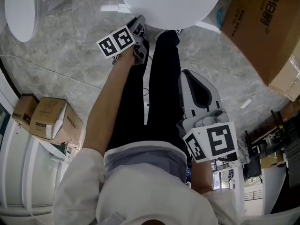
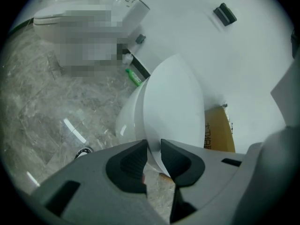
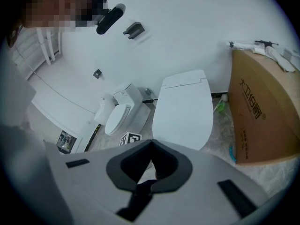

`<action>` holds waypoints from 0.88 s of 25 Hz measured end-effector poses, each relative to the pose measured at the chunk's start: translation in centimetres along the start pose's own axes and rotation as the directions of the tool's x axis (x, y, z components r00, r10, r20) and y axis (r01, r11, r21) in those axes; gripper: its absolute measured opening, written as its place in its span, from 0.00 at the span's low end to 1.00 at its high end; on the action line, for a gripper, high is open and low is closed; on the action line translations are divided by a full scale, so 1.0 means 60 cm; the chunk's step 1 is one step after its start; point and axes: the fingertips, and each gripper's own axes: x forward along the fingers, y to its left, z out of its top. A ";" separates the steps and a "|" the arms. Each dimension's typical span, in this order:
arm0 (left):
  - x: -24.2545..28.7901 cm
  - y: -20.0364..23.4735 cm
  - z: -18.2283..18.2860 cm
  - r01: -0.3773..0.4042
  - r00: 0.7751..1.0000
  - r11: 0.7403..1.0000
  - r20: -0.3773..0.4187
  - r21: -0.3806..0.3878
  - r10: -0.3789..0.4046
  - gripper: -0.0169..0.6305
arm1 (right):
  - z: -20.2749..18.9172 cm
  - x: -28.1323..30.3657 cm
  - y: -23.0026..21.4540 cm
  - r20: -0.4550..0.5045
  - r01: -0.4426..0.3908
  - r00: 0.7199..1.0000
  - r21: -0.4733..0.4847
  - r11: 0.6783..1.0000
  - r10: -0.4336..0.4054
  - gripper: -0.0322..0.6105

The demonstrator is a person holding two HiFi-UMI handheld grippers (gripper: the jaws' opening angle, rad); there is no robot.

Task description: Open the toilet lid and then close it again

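The white toilet lid lies down over its toilet, straight ahead of the person on the marble floor. The left gripper has its jaws pinching the lid's front rim. The right gripper hangs back, apart from the lid, with its jaws pressed together on nothing. There are two toilets in all; the second toilet stands to the left. One large cardboard box stands right of the lid, and two small boxes sit further left.
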 end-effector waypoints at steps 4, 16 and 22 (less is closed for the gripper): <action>-0.005 -0.002 0.001 0.008 1.000 1.000 -0.020 0.022 -0.008 0.14 | 0.000 0.002 0.003 -0.008 0.003 1.000 -0.010 1.000 -0.003 0.07; -0.023 -0.020 0.003 0.022 0.999 0.994 -0.036 0.109 -0.019 0.14 | 0.004 0.007 0.001 -0.016 0.005 1.000 -0.012 1.000 -0.005 0.07; -0.040 -0.033 0.005 0.032 0.999 0.991 -0.028 0.128 -0.029 0.14 | 0.007 0.007 0.004 -0.017 0.003 1.000 -0.009 1.000 -0.003 0.07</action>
